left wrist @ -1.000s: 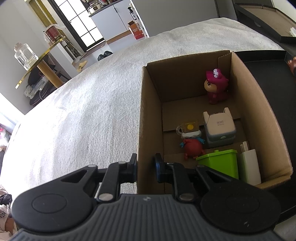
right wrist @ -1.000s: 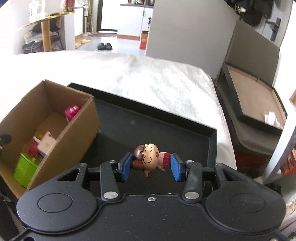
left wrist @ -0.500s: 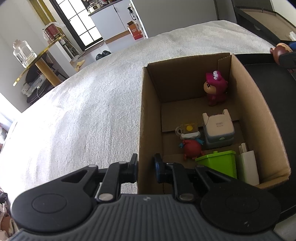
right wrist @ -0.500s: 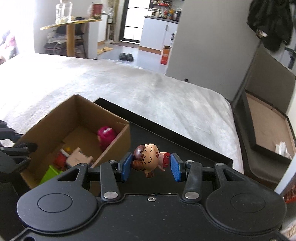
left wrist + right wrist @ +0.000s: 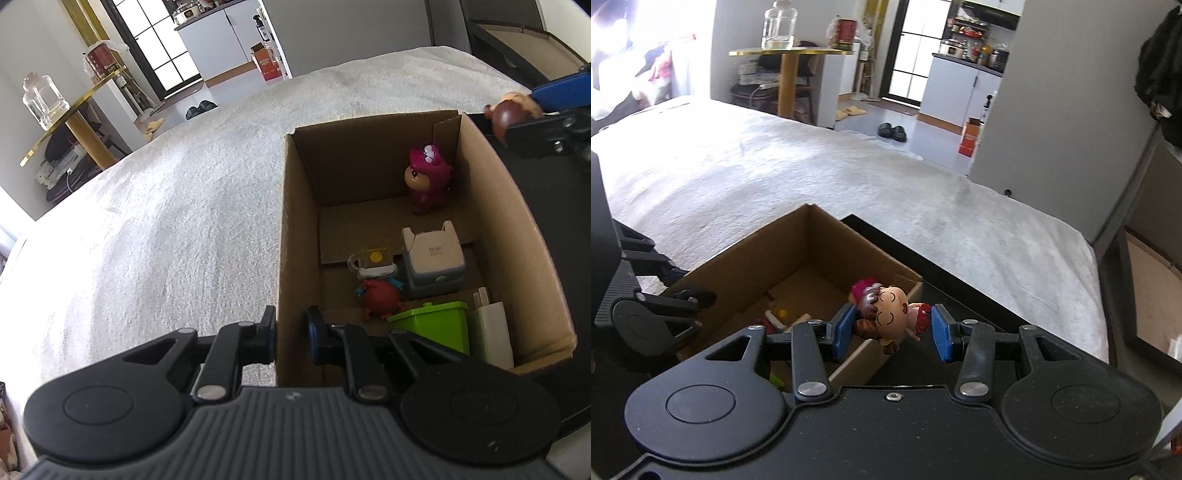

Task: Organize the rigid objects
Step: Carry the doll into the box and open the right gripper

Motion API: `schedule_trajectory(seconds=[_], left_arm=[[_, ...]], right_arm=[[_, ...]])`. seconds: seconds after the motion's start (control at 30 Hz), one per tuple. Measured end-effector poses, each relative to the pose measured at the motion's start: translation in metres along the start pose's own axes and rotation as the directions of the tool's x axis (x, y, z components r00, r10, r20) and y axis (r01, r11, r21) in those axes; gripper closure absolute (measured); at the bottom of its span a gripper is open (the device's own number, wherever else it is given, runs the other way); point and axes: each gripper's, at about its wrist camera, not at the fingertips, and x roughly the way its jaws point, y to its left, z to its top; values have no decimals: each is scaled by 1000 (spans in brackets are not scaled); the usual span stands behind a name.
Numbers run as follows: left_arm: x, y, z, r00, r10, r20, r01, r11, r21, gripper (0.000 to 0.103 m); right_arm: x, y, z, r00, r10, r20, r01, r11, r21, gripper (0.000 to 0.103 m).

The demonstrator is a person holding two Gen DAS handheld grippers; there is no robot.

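An open cardboard box (image 5: 513, 236) stands on the white blanket. My left gripper (image 5: 290, 336) is shut on the box's near left wall. Inside are a pink figurine (image 5: 426, 179), a grey-white gadget (image 5: 432, 262), a red toy (image 5: 380, 295), a green bin (image 5: 436, 325) and a white charger (image 5: 493, 332). My right gripper (image 5: 892, 332) is shut on a brown-haired doll (image 5: 886, 321), held above the box's (image 5: 746, 258) right wall. The doll also shows at the far right of the left wrist view (image 5: 511, 112).
A black tray (image 5: 964, 269) lies right of the box. The white blanket (image 5: 147, 229) spreads to the left and behind. A gold side table with a glass jar (image 5: 40, 99) stands beyond the bed. A dark open case (image 5: 1148, 258) sits at the right.
My right gripper has carried the doll left from over the black tray to above the box's right wall. My left gripper has kept its hold on the box wall.
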Motion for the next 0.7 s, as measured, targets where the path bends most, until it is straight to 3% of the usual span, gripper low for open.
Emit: schedule_trajectory(seconds=[0.4,0.53,0.7], left_arm=[[3,4,1,1000,-32,0,31,999,-24,89],[3,6,0,999,-39,-1,39,999,-31,89],[1,4,-1,999,-32,0,32,999,-26,89]], right_arm=[[5,28,11,999,37,27,-35,995,-91,58],[2,35,9,999,31,45,-25,992,-121,40],[0,29,6,999,13,30,-10,995,-97,37]])
